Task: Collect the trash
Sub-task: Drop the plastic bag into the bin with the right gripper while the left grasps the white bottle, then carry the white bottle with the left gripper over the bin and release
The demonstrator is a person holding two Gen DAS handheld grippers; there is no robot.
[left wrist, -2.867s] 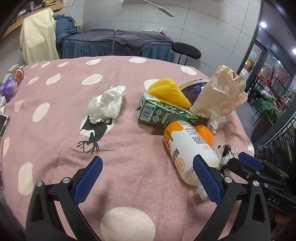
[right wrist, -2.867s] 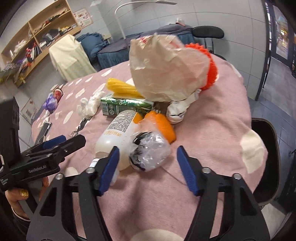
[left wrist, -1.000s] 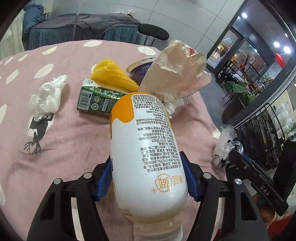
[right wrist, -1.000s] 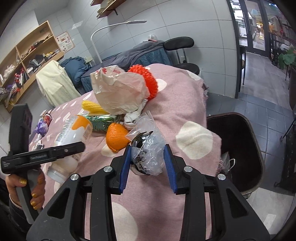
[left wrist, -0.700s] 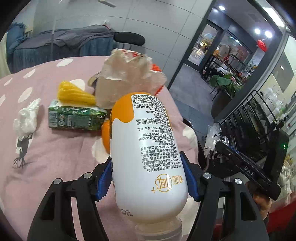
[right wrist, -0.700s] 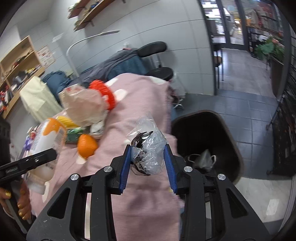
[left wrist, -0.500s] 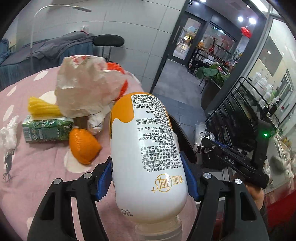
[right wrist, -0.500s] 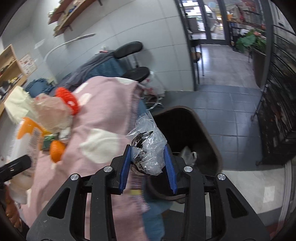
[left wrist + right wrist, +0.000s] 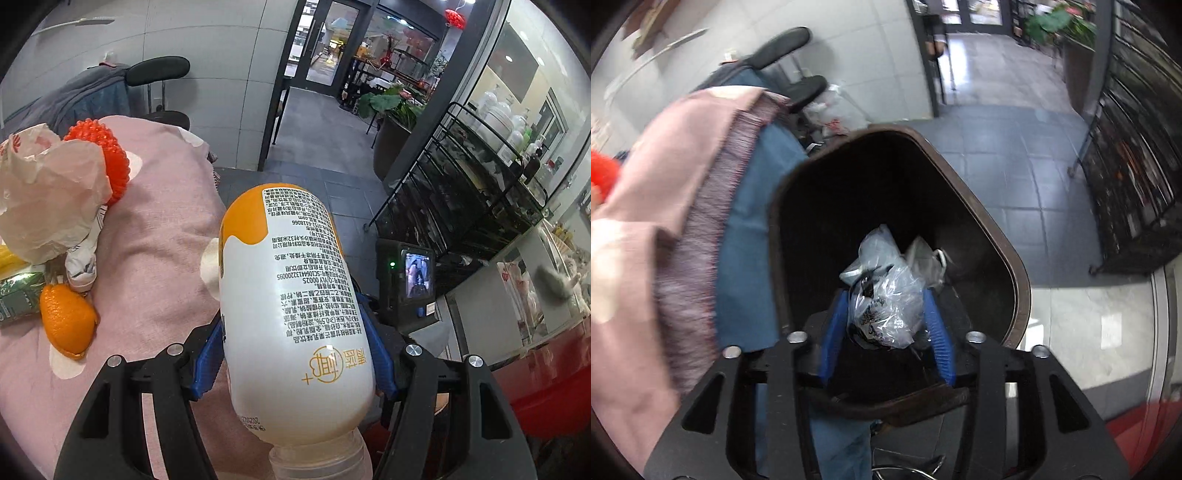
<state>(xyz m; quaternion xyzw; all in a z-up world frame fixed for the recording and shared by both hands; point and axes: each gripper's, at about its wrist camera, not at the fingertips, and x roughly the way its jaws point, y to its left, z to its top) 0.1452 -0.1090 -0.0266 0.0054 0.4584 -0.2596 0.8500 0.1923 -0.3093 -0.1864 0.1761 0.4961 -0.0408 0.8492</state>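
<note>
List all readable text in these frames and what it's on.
"0752-6118066": bottle, upside down in the left gripper.
"SC10641322" then more digits, and "0002S": same label.
Remaining label print and orange logo: Chinese, too small to quote.
Plastic wrapper between the right gripper's opening jaws: black print, unreadable.

A: Left wrist view sharp, evenly bright indoor light, ceiling spots glaring upper right, dark fisheye corners.
B: Right wrist view motion-blurred, worst at left edge; bin [image 9: 1015,266] interior dim, floor glare right.
</note>
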